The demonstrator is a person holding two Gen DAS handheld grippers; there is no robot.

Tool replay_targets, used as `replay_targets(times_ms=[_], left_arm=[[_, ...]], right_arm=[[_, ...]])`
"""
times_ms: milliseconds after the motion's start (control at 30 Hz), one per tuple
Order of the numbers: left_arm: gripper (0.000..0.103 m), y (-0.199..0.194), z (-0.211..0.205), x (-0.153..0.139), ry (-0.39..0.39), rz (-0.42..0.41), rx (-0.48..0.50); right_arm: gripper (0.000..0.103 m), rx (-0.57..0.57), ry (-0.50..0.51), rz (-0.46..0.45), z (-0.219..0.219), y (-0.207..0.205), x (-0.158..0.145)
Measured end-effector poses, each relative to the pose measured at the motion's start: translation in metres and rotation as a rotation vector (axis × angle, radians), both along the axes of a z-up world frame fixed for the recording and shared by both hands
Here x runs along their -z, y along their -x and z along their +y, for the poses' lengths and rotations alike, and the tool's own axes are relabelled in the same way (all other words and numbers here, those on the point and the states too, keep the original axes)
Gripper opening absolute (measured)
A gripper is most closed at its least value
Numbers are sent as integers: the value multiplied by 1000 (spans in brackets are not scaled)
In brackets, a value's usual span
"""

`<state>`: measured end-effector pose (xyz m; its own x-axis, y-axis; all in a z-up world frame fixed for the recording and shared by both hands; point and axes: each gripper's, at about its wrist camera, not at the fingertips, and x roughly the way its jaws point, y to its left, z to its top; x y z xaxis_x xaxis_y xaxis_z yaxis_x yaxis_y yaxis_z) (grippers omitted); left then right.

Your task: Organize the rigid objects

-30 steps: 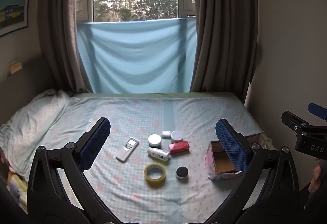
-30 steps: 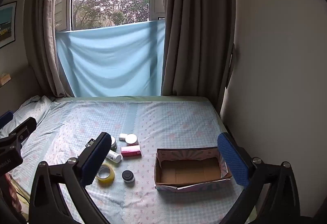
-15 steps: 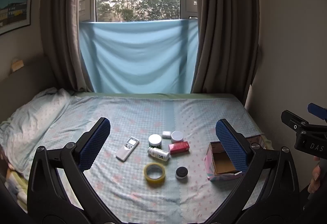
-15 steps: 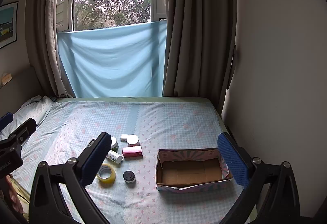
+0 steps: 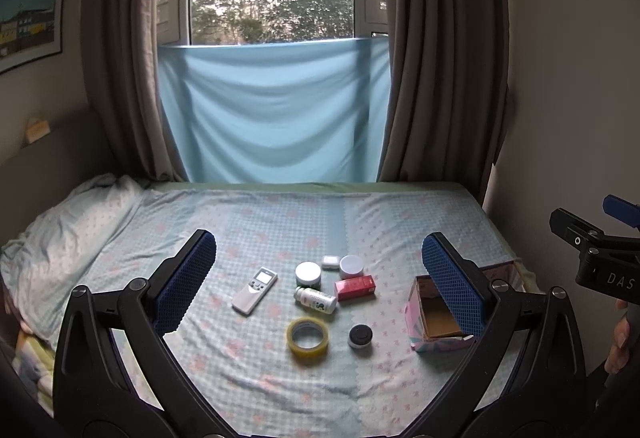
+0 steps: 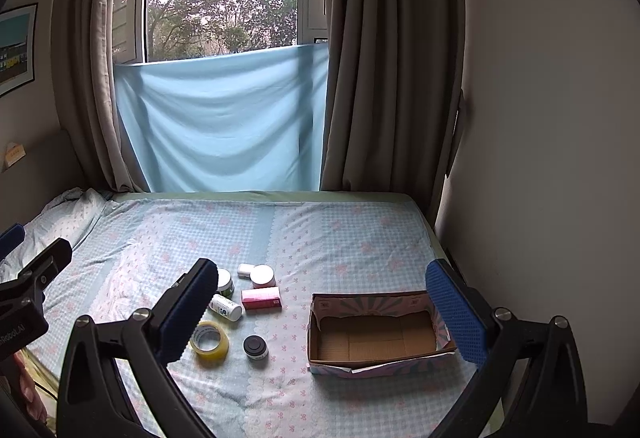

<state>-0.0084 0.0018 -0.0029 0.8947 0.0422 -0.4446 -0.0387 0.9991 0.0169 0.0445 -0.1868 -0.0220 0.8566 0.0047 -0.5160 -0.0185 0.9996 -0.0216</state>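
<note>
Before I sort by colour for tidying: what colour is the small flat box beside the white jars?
Pinkish red box, clearest in the right wrist view.

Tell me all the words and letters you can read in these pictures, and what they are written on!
"DAS": white letters on the black body of the right tool, cut off at the picture's edge.
"Robot.AI": on the black body of the left tool, with its start cut off.
White bottle: green marks, too blurred to read.
Red box: print too small to read.
Remote: buttons and screen unreadable.
</note>
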Motion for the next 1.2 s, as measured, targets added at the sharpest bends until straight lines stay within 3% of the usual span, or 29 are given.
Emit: replay_targets(times_ms=[1200], left_arm=[[102, -7, 1, 0, -9, 7, 9]], right_arm=[[103, -14, -32, 3, 2, -5, -3]])
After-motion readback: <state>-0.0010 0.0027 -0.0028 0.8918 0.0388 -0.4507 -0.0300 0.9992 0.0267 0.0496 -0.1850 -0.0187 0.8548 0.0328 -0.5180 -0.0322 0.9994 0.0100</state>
